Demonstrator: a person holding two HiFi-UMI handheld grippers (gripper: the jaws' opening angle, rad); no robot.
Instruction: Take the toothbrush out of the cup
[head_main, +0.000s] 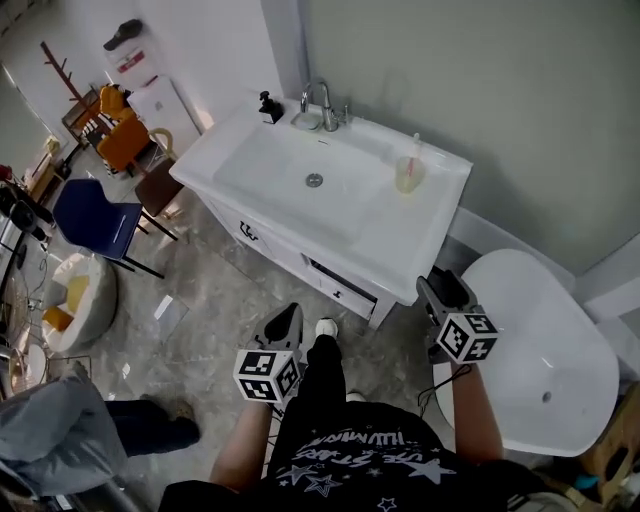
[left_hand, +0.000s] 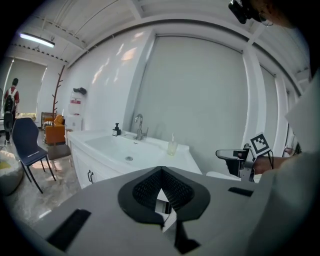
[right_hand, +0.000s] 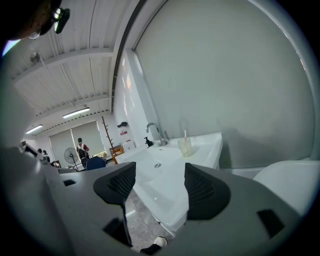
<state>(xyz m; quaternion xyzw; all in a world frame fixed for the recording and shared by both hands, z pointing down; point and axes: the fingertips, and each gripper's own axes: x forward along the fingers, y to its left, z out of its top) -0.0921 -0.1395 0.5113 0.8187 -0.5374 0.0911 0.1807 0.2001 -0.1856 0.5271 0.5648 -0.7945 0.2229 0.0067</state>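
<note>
Yet to begin: a person faces the washbasin (head_main: 280, 160), both grippers held low, short of its front edge. The left gripper (head_main: 288, 318) has its jaws pressed together on nothing; the right gripper (head_main: 445, 290) has its jaws spread, empty. The toothbrush (head_main: 414, 150) stands untouched in the cup (head_main: 406, 180) right of the basin; reach, grasp and lift seemingly all remain.

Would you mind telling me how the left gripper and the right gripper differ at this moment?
The left gripper has its jaws closed together, while the right gripper has them apart. The left gripper hangs over the floor before the vanity; the right gripper is beside the vanity's corner, nearer the cup. Both are empty and short of the cup.
</note>
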